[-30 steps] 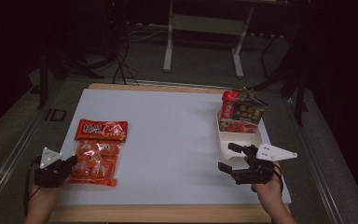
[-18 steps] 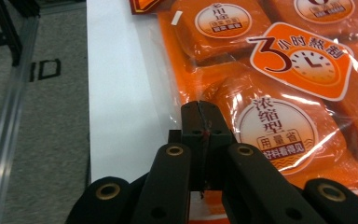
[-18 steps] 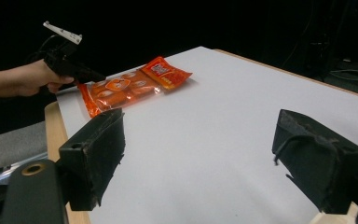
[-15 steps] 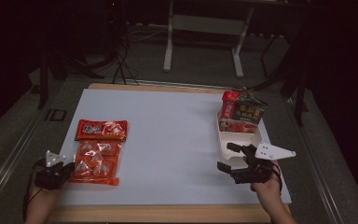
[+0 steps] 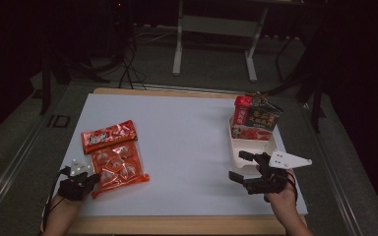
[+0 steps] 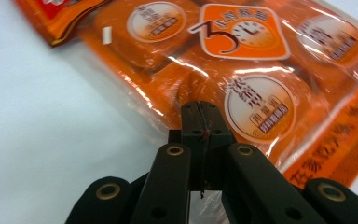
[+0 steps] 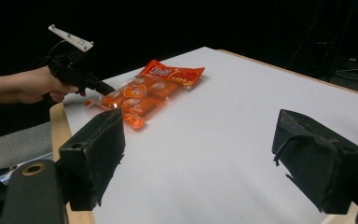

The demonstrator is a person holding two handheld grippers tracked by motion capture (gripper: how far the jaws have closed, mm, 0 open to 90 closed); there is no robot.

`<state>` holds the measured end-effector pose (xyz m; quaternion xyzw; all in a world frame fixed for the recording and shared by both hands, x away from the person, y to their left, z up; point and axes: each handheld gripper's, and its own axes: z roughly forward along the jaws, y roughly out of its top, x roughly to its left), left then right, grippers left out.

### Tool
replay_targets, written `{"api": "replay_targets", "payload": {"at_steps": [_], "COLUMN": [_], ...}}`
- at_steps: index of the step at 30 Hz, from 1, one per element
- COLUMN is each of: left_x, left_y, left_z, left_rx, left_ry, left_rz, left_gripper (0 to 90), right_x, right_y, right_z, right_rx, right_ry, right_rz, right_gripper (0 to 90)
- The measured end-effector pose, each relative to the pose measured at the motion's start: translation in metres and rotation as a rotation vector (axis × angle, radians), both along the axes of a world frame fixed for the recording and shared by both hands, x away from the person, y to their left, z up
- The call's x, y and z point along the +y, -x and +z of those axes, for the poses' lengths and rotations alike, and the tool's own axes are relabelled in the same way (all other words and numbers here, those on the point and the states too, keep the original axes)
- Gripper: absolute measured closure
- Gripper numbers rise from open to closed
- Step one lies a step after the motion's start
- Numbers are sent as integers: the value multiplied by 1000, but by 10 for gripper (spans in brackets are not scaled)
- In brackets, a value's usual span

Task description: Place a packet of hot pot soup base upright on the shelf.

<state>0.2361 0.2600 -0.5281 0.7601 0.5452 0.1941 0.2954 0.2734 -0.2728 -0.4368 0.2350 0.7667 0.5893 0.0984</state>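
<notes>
Change since earlier frame: left gripper (image 5: 78, 183) has drawn back toward the near-left corner of the white table top (image 5: 187, 142), and the clear orange packet of round snacks (image 5: 117, 167) has skewed with it, near end swung toward the table edge. Right gripper (image 5: 248, 169) has barely shifted.
Left gripper state: jaws pressed together in the left gripper view, tips (image 6: 199, 123) at the packet's clear sealed margin (image 6: 168, 116). A pinch on the film looks likely, since the packet came along, but film between the pads cannot be confirmed.
Right gripper state: jaws spread wide with nothing between them, black pads (image 7: 100, 149) hanging over bare table top in the right gripper view.
Packet position: flat on the left half of the table, near corner at the left gripper's tips, far end lying against or slightly under the red foil-wrapped bar packet (image 5: 109, 136); which of the two cannot be settled.
Other items: white shallow tray (image 5: 270, 147) at the right side, holding upright red and dark printed boxes (image 5: 256, 117), with the right gripper just beside its near end.
Risk, slip: any hold is on thin margin film only; a quicker pull could strip it from the pads.
Risk, edge: packet's near corner sits close to the table edge; further dragging that way could tip it off.
Risk, neighbour: dragging may carry the red bar packet along if the two overlap.
</notes>
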Motion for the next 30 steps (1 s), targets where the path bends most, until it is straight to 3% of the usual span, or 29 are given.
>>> {"api": "replay_targets", "payload": {"at_steps": [7,11,15,21,30], "left_x": [-19,-21,-10,14,18], "left_y": [-4,-8,-15,-33,-56], "left_z": [1,3,10,10,-2], "left_rx": [9,9,-29,-29,-16], "left_ry": [22,30,30,18,-12], "left_rz": [-53,-69,-1,110,139], "left_gripper": [900,900,900,900,900], "right_x": [0,0,-2,-3,-3], "right_y": [1,1,1,1,1], "right_z": [1,1,1,1,1], "right_rx": [-3,-4,-1,-2,2], "right_ry": [-3,-3,-4,-6,-6], "right_rz": [5,3,0,-1,-1], "right_gripper": [166,166,167,167,167]}}
